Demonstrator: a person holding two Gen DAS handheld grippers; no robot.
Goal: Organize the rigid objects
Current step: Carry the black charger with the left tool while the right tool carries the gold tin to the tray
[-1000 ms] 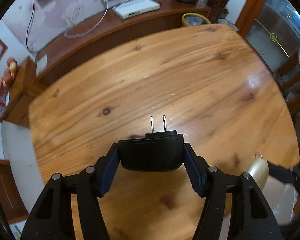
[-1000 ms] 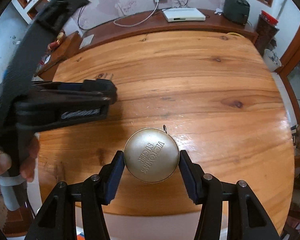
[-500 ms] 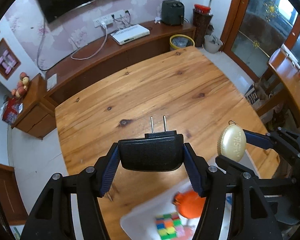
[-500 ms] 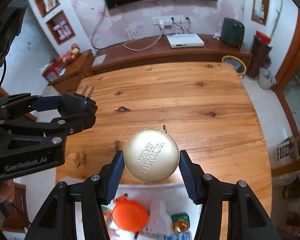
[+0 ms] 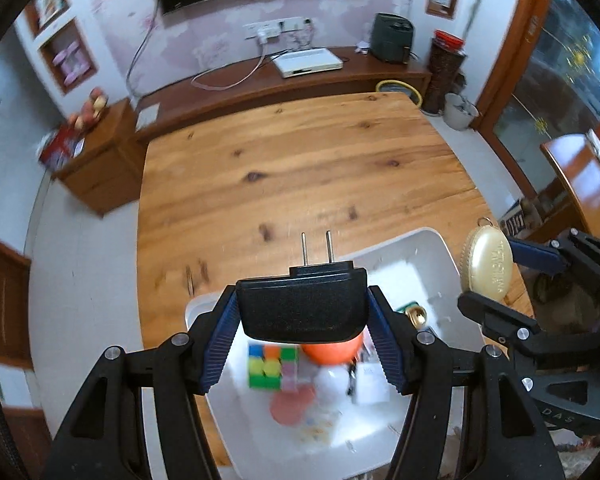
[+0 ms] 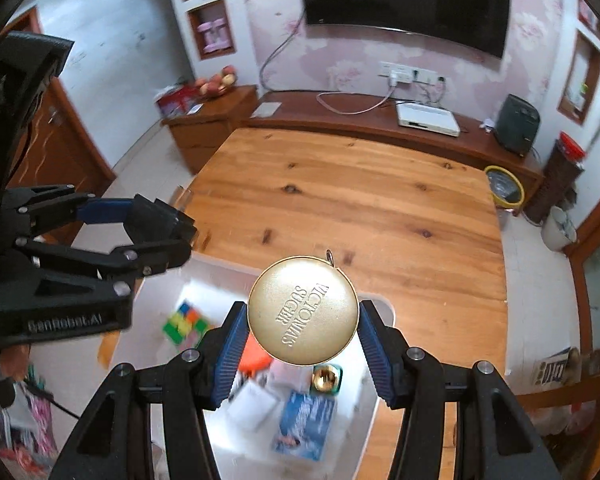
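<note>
My left gripper (image 5: 302, 312) is shut on a black plug adapter (image 5: 302, 306), its two metal prongs pointing away from me. My right gripper (image 6: 302, 320) is shut on a round gold tin (image 6: 303, 311) with embossed lettering and a small ring on its rim. Both hang in the air above a white bin (image 5: 440, 248) at the near edge of the wooden table (image 5: 300, 160). The gold tin (image 5: 486, 264) in the right gripper (image 5: 492, 276) shows at the right of the left wrist view. The left gripper (image 6: 160, 232) with the adapter shows at the left of the right wrist view.
The white bin (image 6: 220, 272) holds a colour cube (image 5: 272, 366), an orange ball (image 5: 332, 350), a small gold bell (image 6: 325, 378), a blue packet (image 6: 304, 424) and other small items. Beyond the table stands a low wooden cabinet (image 5: 260, 84) with a white box.
Both grippers have risen and drawn back from the table top with the adapter and the tin still held. The white bin with its contents has come into view beneath them.
</note>
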